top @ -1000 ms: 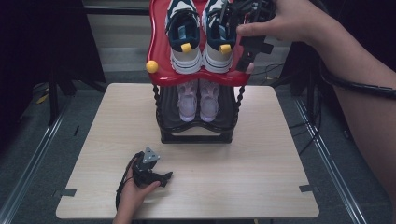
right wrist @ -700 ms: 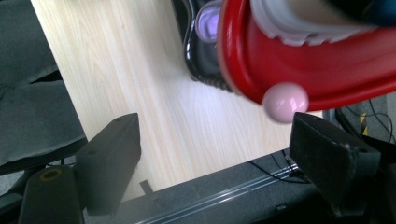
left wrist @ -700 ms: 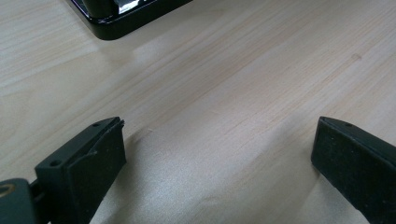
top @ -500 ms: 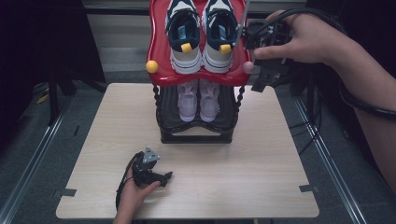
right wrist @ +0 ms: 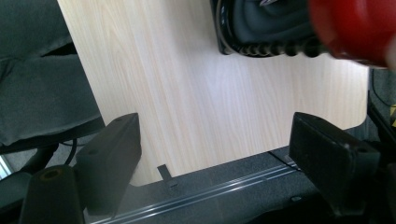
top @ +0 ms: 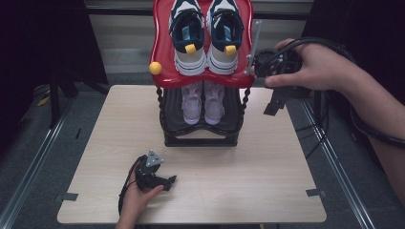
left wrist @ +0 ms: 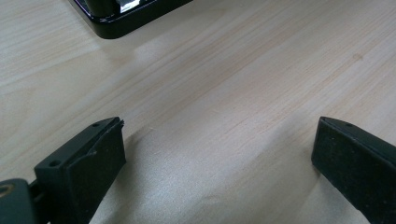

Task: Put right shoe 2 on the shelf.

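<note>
The light wood-grain table (top: 267,181) carries a two-tier shoe rack with a glossy red moulded top shelf (top: 165,57) and a black lower shelf (top: 200,138) on twisted black posts. On the red shelf, beside the right gripper's fingers and level with them, stands a pair of navy-and-white high-top trainers with yellow lace toggles (top: 206,33), toes toward the person. A pair of pale lilac trainers (top: 203,100) stands on the black shelf, below those fingers.

The right gripper (top: 277,98) hangs in the air just off the red shelf's right edge. Its jaws stand wide apart and hold nothing; table and floor show between them in the right gripper view.

The left gripper (top: 167,181) rests on the table, well in front of the rack. Its jaws are likewise spread wide and empty.

Handling judgement: a trainer is likely light, with a stiff sole and a soft, yielding upper. The padded heel collar or tongue offers the best hold; the glossy shelf may let the shoe slide.
</note>
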{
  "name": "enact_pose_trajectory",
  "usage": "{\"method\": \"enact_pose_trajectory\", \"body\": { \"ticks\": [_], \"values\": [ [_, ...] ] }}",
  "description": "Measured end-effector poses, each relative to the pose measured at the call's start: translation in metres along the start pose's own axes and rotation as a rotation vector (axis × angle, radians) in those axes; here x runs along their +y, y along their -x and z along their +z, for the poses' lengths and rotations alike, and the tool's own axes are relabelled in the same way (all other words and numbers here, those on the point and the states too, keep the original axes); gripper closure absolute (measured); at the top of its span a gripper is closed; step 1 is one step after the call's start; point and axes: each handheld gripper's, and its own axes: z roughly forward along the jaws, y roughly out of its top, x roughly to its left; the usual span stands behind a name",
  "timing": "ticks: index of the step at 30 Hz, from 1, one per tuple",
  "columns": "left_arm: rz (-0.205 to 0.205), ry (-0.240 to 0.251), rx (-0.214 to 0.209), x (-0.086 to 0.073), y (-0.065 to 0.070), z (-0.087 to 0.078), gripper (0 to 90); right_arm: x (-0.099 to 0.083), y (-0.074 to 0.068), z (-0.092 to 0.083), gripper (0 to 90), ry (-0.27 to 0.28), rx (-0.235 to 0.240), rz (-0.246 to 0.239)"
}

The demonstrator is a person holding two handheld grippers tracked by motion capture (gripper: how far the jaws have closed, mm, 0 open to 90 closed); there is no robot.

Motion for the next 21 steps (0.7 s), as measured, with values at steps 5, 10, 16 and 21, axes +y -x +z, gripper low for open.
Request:
{"method": "enact_pose_trajectory", "body": {
  "ticks": [5,10,16,21],
  "values": [
    [0.002,-0.001,0.001,0.0,0.0,0.0,2.2,-0.001,-0.004,0.016,16.7,0.01,0.014,-0.002],
    [0.001,0.0,0.002,0.0,0.0,0.0,2.2,-0.003,-0.007,0.028,16.7,0.002,0.025,-0.008],
    [0.001,0.0,0.002,0.0,0.0,0.0,2.1,-0.007,-0.009,0.045,16.7,0.009,0.033,-0.003],
    [0.003,-0.006,-0.001,0.0,0.0,-0.001,2.1,-0.01,-0.011,0.061,16.7,0.007,0.045,-0.012]
  ]
}}
